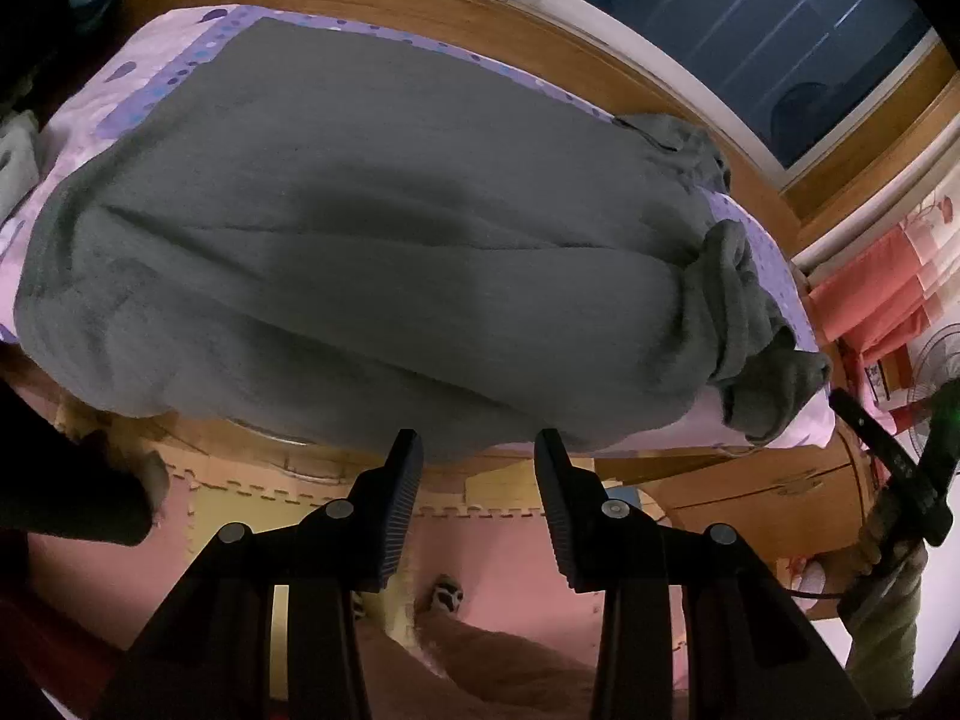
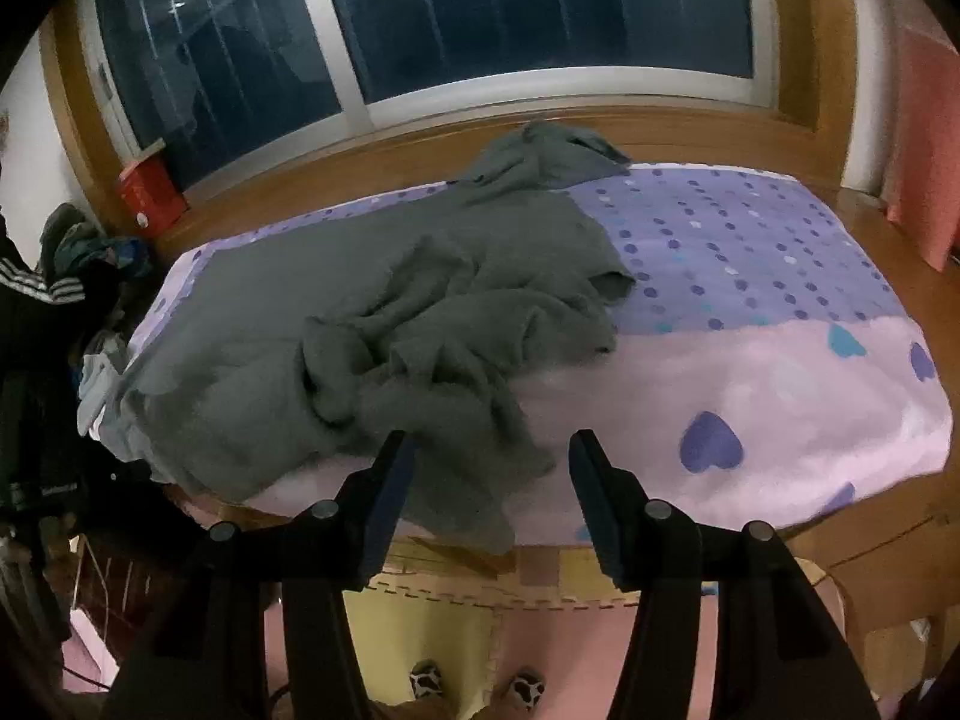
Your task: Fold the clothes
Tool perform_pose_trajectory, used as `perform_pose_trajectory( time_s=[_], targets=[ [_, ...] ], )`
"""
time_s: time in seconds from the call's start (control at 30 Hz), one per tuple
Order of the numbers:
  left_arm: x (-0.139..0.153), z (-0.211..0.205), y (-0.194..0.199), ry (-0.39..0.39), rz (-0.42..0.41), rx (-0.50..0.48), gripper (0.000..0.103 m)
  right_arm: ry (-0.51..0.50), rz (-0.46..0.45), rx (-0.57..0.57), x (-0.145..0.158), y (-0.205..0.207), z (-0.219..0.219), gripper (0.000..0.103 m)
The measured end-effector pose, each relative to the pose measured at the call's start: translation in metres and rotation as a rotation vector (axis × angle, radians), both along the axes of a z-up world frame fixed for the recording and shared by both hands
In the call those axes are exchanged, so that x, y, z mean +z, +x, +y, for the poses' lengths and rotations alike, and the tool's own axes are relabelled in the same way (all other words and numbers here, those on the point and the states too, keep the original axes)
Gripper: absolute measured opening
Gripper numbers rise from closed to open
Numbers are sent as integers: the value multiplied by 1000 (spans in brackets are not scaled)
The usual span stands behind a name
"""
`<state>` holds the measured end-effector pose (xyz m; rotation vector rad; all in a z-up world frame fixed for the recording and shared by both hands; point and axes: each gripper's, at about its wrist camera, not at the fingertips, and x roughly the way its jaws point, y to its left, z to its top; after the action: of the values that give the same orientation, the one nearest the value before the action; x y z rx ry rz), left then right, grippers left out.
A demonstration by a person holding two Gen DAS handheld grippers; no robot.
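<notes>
The grey garment (image 2: 384,324) lies on the bed (image 2: 780,372), smooth at its far-left part but bunched at the near edge, a flap drooping over it. To fold well, it first needs spreading flat. The right gripper (image 2: 489,468) hovers above that flap, jaws parted and empty; the left gripper (image 1: 477,468) likewise holds nothing, half open. Each should pinch one single layer.

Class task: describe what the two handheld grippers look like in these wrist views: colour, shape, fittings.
Both the left gripper and right gripper are matt black, each with two flat jaws lined with ribbed dark-blue pads, carried on angular black linkages pinned by round grey rivets.
</notes>
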<state>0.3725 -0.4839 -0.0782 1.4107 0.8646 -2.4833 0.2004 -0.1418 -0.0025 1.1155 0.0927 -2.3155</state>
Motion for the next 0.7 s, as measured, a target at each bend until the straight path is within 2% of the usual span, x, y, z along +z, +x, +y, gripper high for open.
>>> perform_pose_trajectory(
  time_s=[0.13,0.27,0.47,0.6,0.7],
  targets=[
    [-2,-9,1,7,4,-11,39,7,-4,4,-1,14,-2,56],
    [-3,-10,1,9,4,-28,39,37,24,39,-6,22,-16,69],
    [-1,-7,-1,-26,9,-72,39,114,15,90,-32,9,-47,70],
    [-3,-7,5,-26,10,-86,39,181,-7,77,-56,-4,-59,70],
    [-9,-9,10,-17,-8,-77,39,179,-34,60,-69,-10,-61,70]
  ],
)
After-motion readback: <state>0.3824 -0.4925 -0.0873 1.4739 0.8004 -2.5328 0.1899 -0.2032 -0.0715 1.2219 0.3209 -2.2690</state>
